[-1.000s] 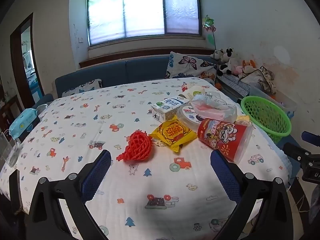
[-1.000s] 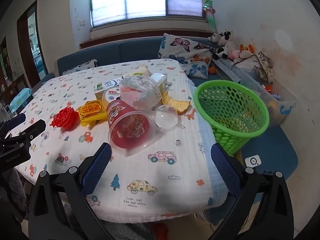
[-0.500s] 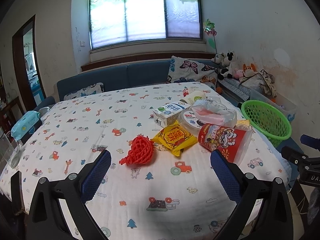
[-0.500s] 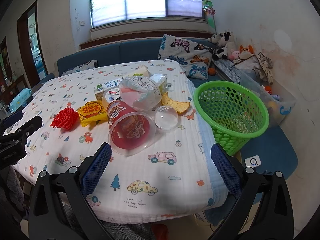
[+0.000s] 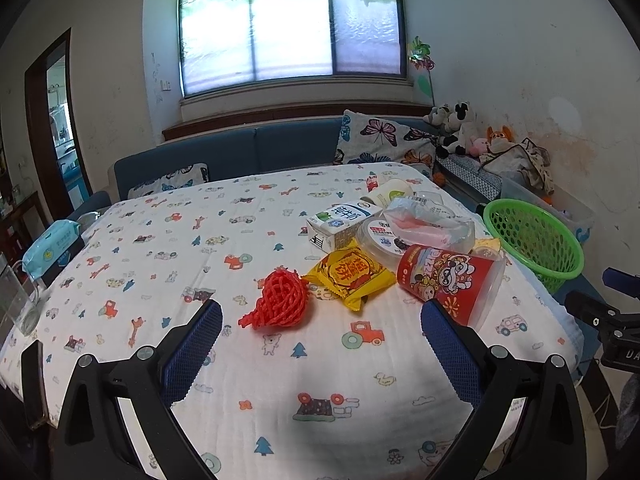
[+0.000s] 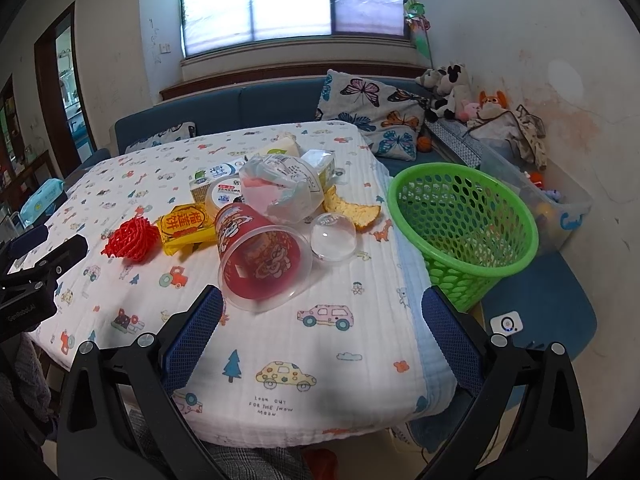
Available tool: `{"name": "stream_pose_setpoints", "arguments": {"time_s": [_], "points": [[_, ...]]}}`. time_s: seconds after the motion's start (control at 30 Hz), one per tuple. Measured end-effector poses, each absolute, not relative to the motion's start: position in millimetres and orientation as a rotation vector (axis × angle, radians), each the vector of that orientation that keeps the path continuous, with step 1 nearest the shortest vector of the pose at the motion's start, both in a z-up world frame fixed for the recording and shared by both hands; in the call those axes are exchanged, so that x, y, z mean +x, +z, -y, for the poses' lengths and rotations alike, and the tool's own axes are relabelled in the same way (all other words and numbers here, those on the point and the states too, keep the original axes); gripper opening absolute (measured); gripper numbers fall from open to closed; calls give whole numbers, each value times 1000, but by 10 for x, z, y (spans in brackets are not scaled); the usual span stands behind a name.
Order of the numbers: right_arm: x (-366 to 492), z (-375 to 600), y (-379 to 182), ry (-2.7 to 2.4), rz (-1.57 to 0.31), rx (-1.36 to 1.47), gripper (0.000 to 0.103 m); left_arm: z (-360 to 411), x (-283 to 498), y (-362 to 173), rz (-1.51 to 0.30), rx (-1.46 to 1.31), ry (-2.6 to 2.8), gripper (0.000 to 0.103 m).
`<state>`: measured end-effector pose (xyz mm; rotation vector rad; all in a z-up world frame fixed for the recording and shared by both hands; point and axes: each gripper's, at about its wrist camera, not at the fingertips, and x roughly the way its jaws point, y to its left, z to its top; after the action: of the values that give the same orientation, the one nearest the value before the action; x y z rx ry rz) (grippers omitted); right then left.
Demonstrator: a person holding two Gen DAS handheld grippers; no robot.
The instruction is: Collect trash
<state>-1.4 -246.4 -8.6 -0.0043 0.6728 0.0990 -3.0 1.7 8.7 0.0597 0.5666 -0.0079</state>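
Note:
Trash lies on the patterned tablecloth [image 5: 200,264]: a red foam net [image 5: 280,300] [image 6: 132,238], a yellow snack packet [image 5: 352,274] [image 6: 186,226], a red printed cup on its side [image 5: 448,282] [image 6: 260,256], a milk carton [image 5: 342,224], a round lidded tub [image 5: 380,236], a clear plastic bag [image 5: 428,226] [image 6: 280,188], a clear dome lid [image 6: 334,236] and a peel [image 6: 352,210]. A green basket [image 6: 464,232] [image 5: 532,240] stands off the table's right edge. My left gripper [image 5: 320,356] is open and empty, short of the red net. My right gripper [image 6: 320,344] is open and empty, short of the cup.
A blue sofa [image 5: 240,152] with a butterfly cushion [image 5: 384,144] runs behind the table. Stuffed toys [image 5: 452,128] and a clear bin [image 6: 556,208] sit at the right wall. A wipes pack [image 5: 50,244] and a glass [image 5: 18,304] are at the left.
The left gripper has pulled back and risen slightly, so the trash looks a little farther. The right gripper has barely moved. Both stay open.

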Motion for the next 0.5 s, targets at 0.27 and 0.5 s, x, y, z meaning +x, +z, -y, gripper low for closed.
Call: {"name": "stream_pose_setpoints", "arguments": {"time_s": [0.27,0.5], "points": [[-12,2459,-92,100,-672,-3,99,-20,-28,68,-570,59,-9,97],[-2,2450,-100,103,-675,-3,99,-18,5,28,-573,58,-6,97]]}}
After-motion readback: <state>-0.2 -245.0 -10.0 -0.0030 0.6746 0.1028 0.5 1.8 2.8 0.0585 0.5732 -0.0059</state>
